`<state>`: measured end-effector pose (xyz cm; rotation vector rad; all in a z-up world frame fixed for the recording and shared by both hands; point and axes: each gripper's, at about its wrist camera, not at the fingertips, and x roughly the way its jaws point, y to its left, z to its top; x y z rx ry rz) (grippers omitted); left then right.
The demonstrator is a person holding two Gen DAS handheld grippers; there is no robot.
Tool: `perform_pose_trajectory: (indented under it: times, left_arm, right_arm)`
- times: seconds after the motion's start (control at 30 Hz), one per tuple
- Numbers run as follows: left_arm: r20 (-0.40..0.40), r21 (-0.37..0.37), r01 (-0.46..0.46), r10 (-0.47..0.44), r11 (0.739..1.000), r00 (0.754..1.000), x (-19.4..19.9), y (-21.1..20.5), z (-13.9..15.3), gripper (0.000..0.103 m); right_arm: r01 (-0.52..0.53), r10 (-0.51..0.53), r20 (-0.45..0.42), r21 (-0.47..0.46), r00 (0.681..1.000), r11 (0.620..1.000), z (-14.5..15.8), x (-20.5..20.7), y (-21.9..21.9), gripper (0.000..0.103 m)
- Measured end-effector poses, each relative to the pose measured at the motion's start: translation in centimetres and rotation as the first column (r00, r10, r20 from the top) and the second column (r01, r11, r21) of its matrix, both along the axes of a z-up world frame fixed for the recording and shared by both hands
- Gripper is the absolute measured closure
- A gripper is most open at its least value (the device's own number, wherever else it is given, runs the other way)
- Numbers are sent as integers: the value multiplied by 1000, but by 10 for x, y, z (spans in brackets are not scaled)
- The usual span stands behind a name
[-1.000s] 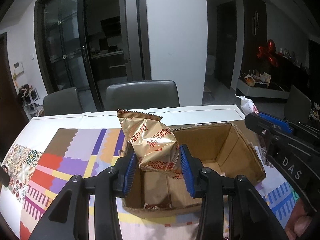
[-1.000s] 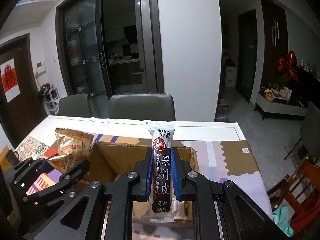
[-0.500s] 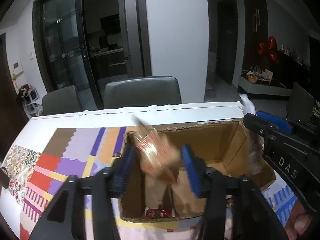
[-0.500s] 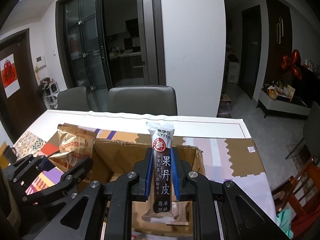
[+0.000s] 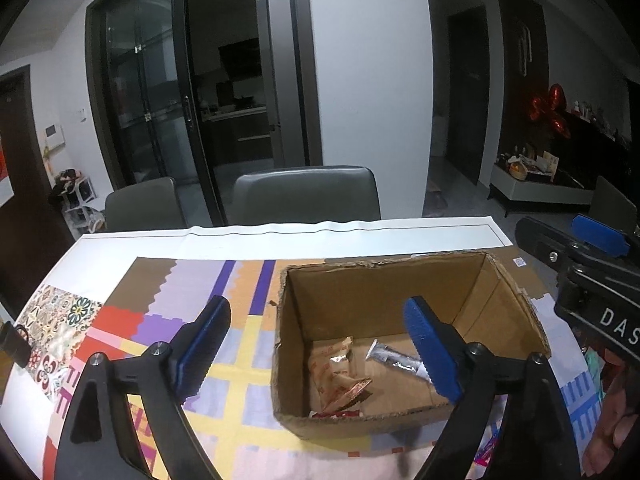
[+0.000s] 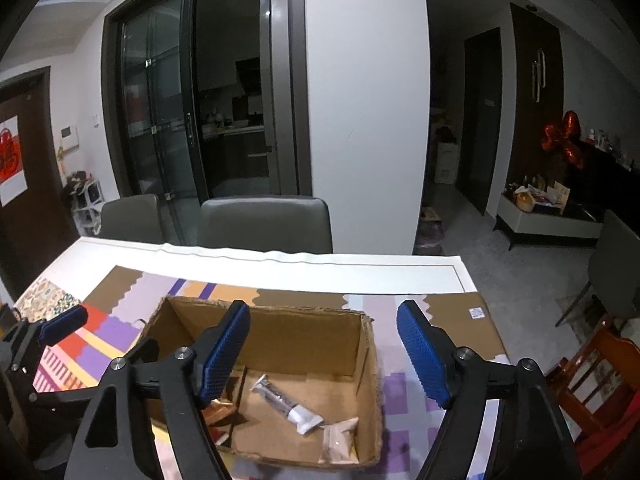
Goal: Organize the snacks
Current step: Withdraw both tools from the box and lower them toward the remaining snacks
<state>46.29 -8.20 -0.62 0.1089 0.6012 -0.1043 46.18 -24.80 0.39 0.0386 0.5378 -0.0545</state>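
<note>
Snacks lay inside the cardboard box (image 5: 384,292) on the bench (image 5: 340,236): a gold biscuit packet (image 5: 340,376) and a dark stick-shaped pack (image 6: 286,402) rested on its floor. Your left claw (image 5: 316,356) hung over the box, its jaws opening with nothing between them. Your right claw (image 6: 322,354) was likewise opening and empty above the box.
</note>
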Motion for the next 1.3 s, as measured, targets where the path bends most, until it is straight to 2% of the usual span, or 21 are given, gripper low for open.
perform_pose_trajectory:
  times: [0.87, 1.3]
  left_arm:
    - [29, 10, -41, 40, 999, 999, -89, 5, 22, 13]
    - [30, 8, -42, 42, 999, 999, -126, 8, 18, 12]
  right_arm:
    - [-29, 29, 48, 9, 998, 1000, 22, -88, -1, 26]
    - [-30, 31, 48, -15, 998, 999, 19, -126, 7, 26]
